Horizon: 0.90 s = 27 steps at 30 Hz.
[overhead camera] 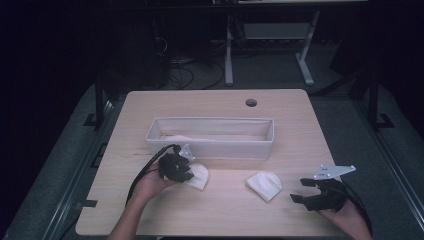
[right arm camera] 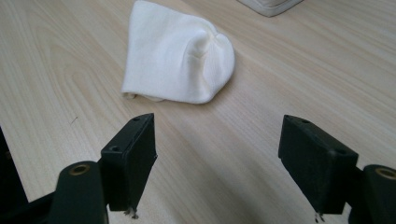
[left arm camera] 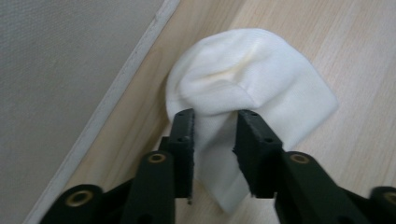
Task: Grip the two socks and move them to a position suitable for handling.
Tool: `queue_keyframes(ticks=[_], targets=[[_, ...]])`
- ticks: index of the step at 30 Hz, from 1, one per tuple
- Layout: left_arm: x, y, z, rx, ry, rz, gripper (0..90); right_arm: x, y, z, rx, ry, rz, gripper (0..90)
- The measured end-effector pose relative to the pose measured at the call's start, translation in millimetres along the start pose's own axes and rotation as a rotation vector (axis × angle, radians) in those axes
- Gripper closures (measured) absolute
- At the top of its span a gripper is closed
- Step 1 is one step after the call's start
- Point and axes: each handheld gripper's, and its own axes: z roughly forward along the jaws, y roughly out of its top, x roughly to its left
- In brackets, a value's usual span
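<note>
Socks are both on the worktop (overhead camera: 300, 125) in the high view, none visibly moved into the fabric bin (overhead camera: 210, 145), so the work looks barely begun. Left gripper view: left tongs (left arm camera: 215, 135) pinching a fold of the left sock (left arm camera: 261, 79). Right gripper view: right tongs (right arm camera: 217, 154) spread wide, short of the right sock (right arm camera: 177, 60).

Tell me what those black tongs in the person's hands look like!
Both are black tools with two flat, blocky jaws joined by brass-coloured pins. The left tongs trail a black cable that loops back past the wrist. The right tongs carry a pale grey three-cornered plate with small holes on top, and a black cable too. The forearms are bare, with no sleeves in sight.
</note>
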Motion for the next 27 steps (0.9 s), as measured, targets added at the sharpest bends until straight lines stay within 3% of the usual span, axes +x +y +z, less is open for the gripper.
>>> queue_keyframes(ticks=[7, 11, 13, 15, 18, 20, 24, 27], targets=[[-7.9, 7.3, 0.6, 0.009, 0.031, 0.009, 89.8, 0.1, -0.5, -1.4, -0.008, -0.004, -0.003, 27.0], [-14.5, 11.7, 2.8, 0.025, 0.028, 0.014, 89.9, -0.2, -1.5, -2.4, -0.010, -0.003, 0.001, 27.0], [-17.7, 12.6, 0.2, 0.011, 0.014, 0.028, 88.6, -0.2, -1.8, -2.3, -0.009, -0.002, 0.002, 27.0], [-17.0, 11.6, -2.4, 0.021, 0.019, 0.018, 74.6, 0.2, -1.7, -2.5, -0.005, -0.003, 0.003, 27.0], [-14.3, 3.9, -7.3, 0.017, 0.028, -0.011, 72.3, 0.8, -1.9, -2.6, -0.008, -0.004, -0.002, 27.0], [-12.7, -1.4, -7.0, 0.044, 0.024, -0.018, 71.7, 0.8, -1.8, -1.2, -0.006, 0.003, -0.004, 27.0], [-14.2, -5.5, -5.7, 0.037, -0.007, -0.025, 74.1, 3.0, 0.1, 1.2, 0.003, 0.005, -0.016, 27.0], [-17.8, -4.1, -4.4, 0.021, -0.064, -0.036, 74.3, 3.2, 0.0, 0.3, 0.000, 0.000, -0.013, 27.0]])
